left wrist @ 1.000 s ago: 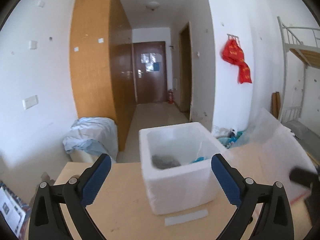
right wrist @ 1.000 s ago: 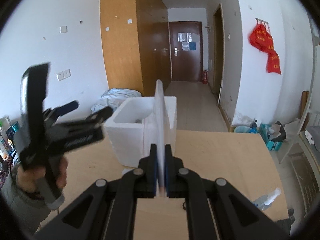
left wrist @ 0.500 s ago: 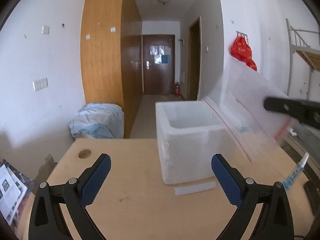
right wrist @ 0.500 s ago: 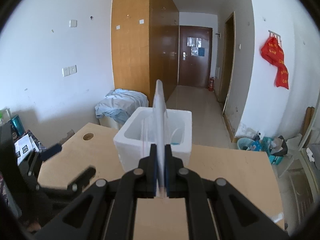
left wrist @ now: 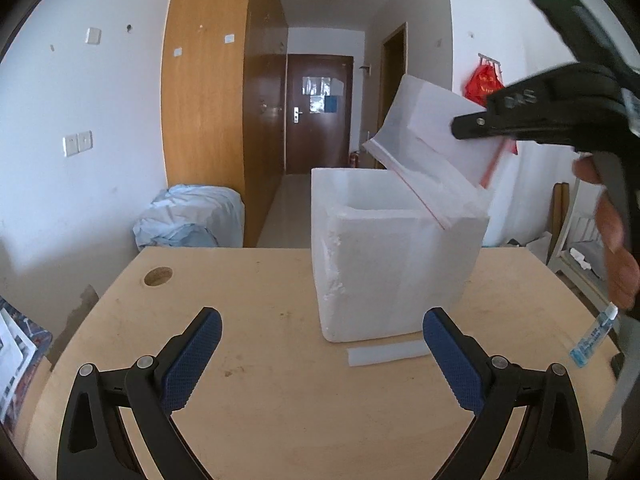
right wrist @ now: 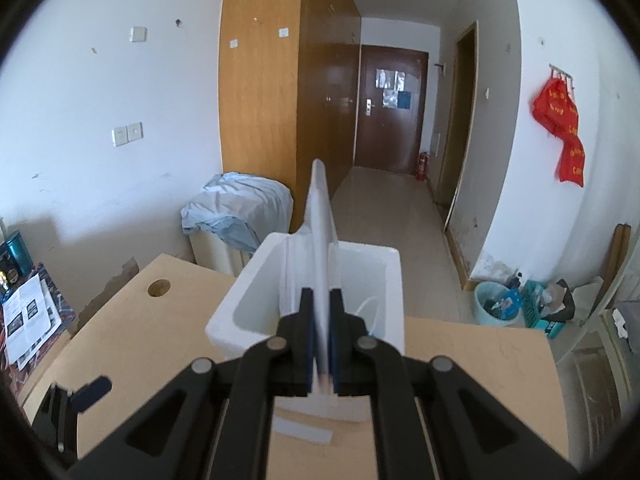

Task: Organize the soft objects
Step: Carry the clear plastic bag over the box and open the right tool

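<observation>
Right gripper (right wrist: 321, 344): clenched on one edge of the zip bag (left wrist: 432, 148), a flat translucent sheet with a red seal line; bag held edge-on, long axis pointing forward, its lower end dipping over the foam box (left wrist: 392, 256) (open top, directly ahead and below); left gripper (left wrist: 320, 364): released, jaws wide, low over the table (left wrist: 248, 412), near the box's front face; room open on both sides of the box.

Wooden table (left wrist: 280, 360) under foam box (left wrist: 392, 264), white strip (left wrist: 386, 356)
</observation>
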Motion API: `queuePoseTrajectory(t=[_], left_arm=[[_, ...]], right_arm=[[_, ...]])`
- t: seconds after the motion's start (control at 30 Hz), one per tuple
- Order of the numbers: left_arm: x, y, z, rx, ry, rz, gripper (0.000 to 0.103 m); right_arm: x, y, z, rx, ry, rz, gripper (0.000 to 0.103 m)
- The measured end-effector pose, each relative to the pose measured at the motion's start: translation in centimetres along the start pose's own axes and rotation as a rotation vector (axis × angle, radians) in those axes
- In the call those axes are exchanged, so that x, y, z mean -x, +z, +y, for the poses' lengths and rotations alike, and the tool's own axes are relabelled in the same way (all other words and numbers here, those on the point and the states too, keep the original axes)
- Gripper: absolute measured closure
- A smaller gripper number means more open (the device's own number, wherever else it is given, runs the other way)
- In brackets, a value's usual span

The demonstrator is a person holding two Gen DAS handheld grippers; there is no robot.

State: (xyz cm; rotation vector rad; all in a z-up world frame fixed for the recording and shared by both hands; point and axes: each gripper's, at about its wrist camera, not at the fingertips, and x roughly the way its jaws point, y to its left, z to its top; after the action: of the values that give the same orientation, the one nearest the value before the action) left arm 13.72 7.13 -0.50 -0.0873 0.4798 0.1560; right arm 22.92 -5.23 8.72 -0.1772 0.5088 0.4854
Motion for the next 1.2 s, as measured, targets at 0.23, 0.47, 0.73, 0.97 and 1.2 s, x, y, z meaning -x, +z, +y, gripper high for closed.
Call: queuePoseTrajectory(t=[0.23,0.47,0.73,0.97,1.2], left_arm=[[-0.8,-0.6,0.2,0.006,-0.022,0.011,0.002],[-0.9,-0.7,0.4,0.018,-0.042,0.007,0.002],[-0.8,-0.7,0.3,0.012,-0.048,0.004,0.002],[-0.6,-0.7,0.2,0.016,-0.055,-0.003,0.002],[-0.7,-0.5,0.4,0.021,-0.051,-0.010,0.002]], right_arm=[[-1.9,1.8,-0.6,-0.005,-0.004,0.000,0.095],[-3.5,1.7,0.8,0.190,-0.057,0.050,0.095],[-8.8,0.3,-0.3,0.130,-0.006,0.245,0.095],[-10.1,-0.5,0.1,0.133,0.014,0.311,0.095],[-10.5,-0.2,-0.1,0.119,-0.002,0.325,0.069]])
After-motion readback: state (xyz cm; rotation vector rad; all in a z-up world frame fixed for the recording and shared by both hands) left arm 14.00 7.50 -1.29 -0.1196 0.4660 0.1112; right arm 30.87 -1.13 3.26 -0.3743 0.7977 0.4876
